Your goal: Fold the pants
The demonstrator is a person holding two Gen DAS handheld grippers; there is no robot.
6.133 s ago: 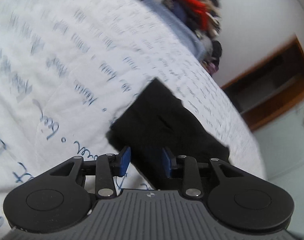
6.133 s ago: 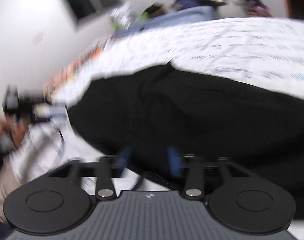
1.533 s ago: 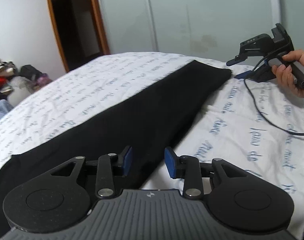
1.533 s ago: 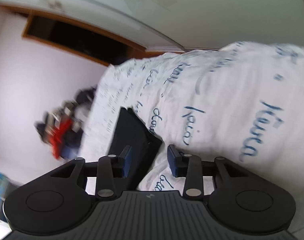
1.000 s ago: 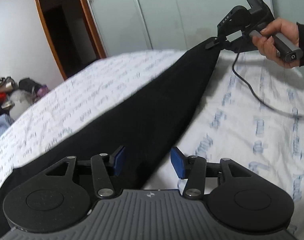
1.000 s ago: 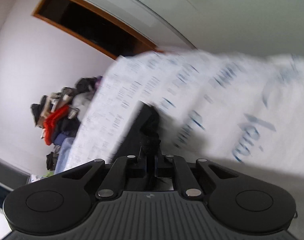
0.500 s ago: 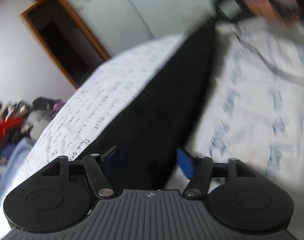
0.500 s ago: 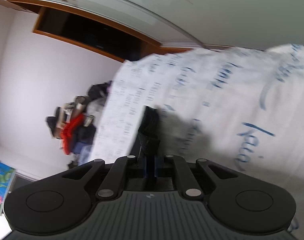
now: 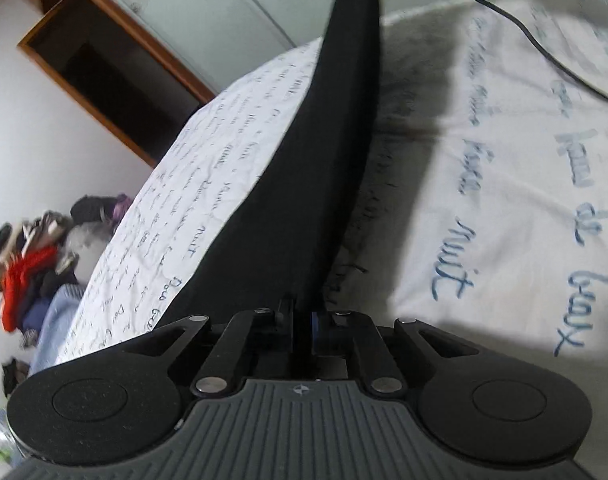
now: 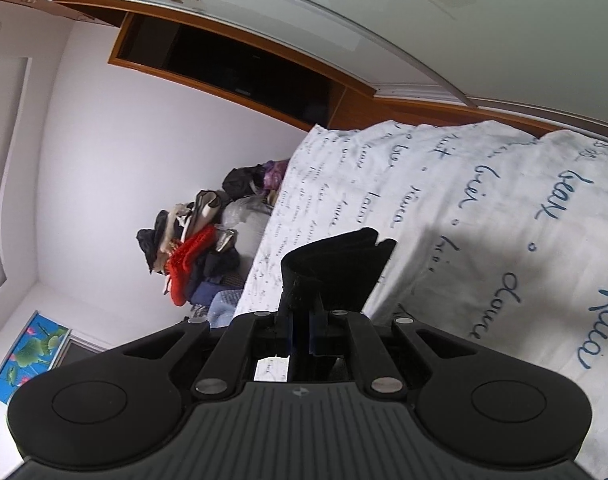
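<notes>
The black pants (image 9: 323, 152) stretch in a long taut strip above the bed, from my left gripper (image 9: 302, 318) up to the top edge of the left wrist view. My left gripper is shut on the near edge of the pants. My right gripper (image 10: 300, 320) is shut on the other end of the pants (image 10: 335, 268), which bunches up past its fingers. Both ends are lifted off the white bedsheet (image 9: 503, 184).
The bed has a white sheet with blue handwriting print (image 10: 483, 216). A pile of clothes (image 10: 196, 252) lies on the floor past the bed's far side. A wooden wardrobe opening (image 10: 240, 68) and pale sliding doors stand behind. A black cable (image 9: 535, 40) hangs over the sheet.
My left gripper has shut on the pants' edge; it was open half a second ago. The pants have risen off the bed and pulled taut between both grippers.
</notes>
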